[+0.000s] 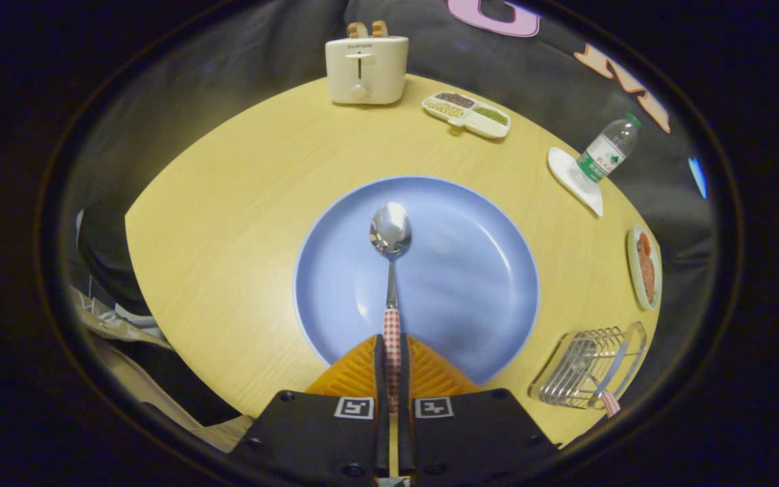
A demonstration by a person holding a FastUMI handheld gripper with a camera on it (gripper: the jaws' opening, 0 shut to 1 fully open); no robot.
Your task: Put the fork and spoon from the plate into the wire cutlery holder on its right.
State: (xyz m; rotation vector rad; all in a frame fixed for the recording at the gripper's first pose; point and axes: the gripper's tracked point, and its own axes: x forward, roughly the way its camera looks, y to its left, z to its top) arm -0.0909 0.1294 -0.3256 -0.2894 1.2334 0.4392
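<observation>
The jaws grip the spoon by its handle over the plate; the wire cutlery holder near the worktop's right edge holds 1 checkered handle.

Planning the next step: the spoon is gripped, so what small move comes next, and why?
Probably carry the spoon right toward the holder. The fingers are shut on its checked handle, its bowl is over the plate, and a checked handle already sticks out of the holder.

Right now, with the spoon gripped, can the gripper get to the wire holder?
Probably yes. The gripper is shut on the spoon over the plate; bare table lies between it and the holder, right of the fingers.
</observation>
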